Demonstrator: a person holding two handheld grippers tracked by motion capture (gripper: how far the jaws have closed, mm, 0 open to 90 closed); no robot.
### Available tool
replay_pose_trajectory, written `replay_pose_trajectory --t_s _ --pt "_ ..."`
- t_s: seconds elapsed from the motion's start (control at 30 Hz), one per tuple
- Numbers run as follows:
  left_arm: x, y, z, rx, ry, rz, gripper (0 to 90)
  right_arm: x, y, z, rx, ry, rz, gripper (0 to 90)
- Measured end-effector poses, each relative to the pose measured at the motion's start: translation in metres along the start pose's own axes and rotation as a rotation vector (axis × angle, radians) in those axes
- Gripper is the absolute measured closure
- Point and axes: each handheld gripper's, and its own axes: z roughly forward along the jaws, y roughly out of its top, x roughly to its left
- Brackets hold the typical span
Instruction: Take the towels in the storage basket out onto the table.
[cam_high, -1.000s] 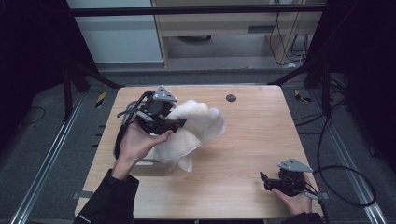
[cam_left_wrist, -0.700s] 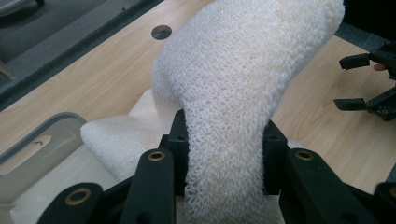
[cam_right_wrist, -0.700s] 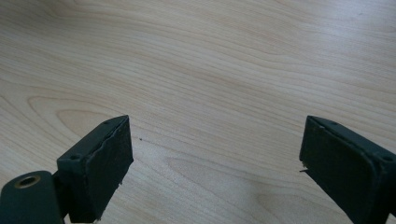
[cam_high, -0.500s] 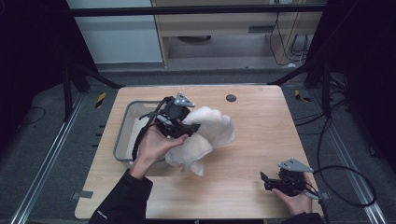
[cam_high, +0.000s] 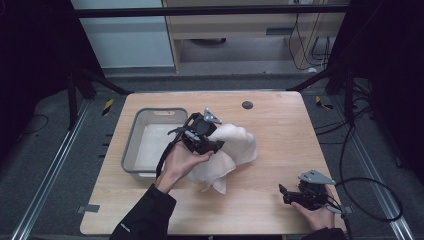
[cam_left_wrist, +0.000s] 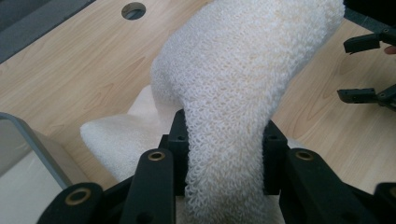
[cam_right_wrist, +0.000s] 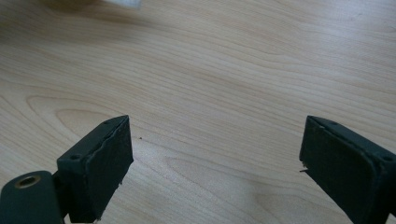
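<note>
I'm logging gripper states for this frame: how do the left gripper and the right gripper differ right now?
The left gripper is shut on the white towel, while the right gripper is open, with bare wood between its jaws. The left gripper is beside the grey bin near mid-table; the right gripper sits near the table's front right corner, apart from the towel. Both are black, hand-held and trail cables.

Lab-like room: framed wooden table (cam_high: 280, 120), trailing floor cables (cam_high: 370, 185).
</note>
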Motion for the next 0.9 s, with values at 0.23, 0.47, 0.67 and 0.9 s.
replay_pose_trajectory --t_s 0.23,0.47,0.67,0.9 --pt "-0.001 -0.007 0.020 0.000 -0.002 -0.017 65.6 0.000 0.000 0.000 0.003 0.000 0.002 9.5" --pt "-0.006 -0.014 0.036 -0.003 -0.012 -0.019 65.3 -0.001 0.000 0.001 0.003 -0.004 -0.006 9.5" --pt "-0.009 -0.021 0.048 -0.007 -0.017 -0.025 64.5 -0.001 0.000 0.001 0.005 -0.007 -0.008 9.5" --pt "-0.011 -0.033 0.062 -0.012 -0.025 -0.029 62.4 -0.001 0.000 0.001 0.005 -0.009 -0.010 9.5"
